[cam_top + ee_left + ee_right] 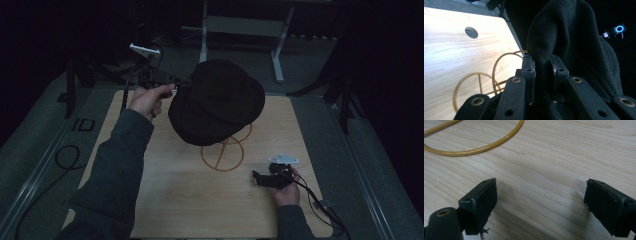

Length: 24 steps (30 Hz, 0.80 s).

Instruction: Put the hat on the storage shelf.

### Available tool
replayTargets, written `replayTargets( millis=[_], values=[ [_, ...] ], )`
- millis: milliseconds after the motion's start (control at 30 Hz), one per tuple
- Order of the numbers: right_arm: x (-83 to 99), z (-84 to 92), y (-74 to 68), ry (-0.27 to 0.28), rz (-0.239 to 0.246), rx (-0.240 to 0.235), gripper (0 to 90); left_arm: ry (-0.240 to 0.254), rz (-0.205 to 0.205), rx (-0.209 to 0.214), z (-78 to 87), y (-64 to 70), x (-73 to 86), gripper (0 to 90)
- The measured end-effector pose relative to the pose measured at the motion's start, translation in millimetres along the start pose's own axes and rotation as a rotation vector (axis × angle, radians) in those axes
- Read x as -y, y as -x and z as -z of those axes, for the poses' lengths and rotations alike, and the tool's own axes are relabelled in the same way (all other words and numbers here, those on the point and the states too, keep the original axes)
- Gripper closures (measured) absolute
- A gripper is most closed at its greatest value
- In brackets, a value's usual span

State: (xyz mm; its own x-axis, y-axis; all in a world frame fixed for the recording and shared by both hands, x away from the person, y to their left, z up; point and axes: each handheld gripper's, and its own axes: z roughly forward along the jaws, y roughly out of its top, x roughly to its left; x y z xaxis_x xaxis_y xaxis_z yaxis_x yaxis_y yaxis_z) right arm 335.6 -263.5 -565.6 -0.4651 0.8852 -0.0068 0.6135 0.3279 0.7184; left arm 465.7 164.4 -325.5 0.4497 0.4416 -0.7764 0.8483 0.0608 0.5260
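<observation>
A black felt hat point(217, 102) hangs tilted above a gold wire stand point(223, 152) on the wooden table point(175, 200). My left gripper point(177, 82) is shut on the hat's brim at its left edge. In the left gripper view the jaws pinch a fold of the black hat point(574, 45), and the gold stand point(499, 65) lies below on the wood. My right gripper point(259, 179) rests low near the table's front right, open, with bare wood between its fingers point(480, 200). A curve of the stand's base ring point(486, 145) shows ahead of it.
A round hole point(471, 32) sits in the tabletop. A grey metal frame point(245, 27) stands beyond the table's far edge. Black cables point(67, 157) trail on the floor at the left and off the table's front right corner point(325, 210).
</observation>
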Motion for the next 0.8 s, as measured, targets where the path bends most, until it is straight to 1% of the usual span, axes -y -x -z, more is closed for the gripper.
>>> replayTargets(
  millis=[67, 167, 333, 467, 533, 800],
  values=[
    [0.0, 0.0, 0.0, 0.0, 0.0, 0.0, 11.5, 0.001, 0.004, 0.0, -2.5, -0.8, 0.0, 76.7],
    [0.0, 0.0, -0.1, 0.0, -0.001, 0.001, 11.5, 0.0, -0.002, 0.001, -7.0, -2.7, -0.1, 76.7],
    [0.0, -0.1, -0.2, 0.001, -0.002, 0.001, 11.5, -0.002, 0.008, -0.002, -13.9, -6.2, 0.2, 76.6],
    [0.1, 0.1, -0.3, 0.0, 0.0, 0.0, 11.5, -0.007, 0.013, 0.004, -20.5, -8.4, 0.8, 76.5],
    [0.1, 0.1, -0.3, 0.0, 0.0, 0.0, 11.5, -0.009, 0.022, 0.005, -23.9, -10.3, 0.9, 76.5],
    [0.0, 0.0, -0.4, 0.001, -0.002, 0.0, 11.5, -0.038, 0.037, 0.017, -41.6, -15.5, 1.4, 76.3]
  ],
)
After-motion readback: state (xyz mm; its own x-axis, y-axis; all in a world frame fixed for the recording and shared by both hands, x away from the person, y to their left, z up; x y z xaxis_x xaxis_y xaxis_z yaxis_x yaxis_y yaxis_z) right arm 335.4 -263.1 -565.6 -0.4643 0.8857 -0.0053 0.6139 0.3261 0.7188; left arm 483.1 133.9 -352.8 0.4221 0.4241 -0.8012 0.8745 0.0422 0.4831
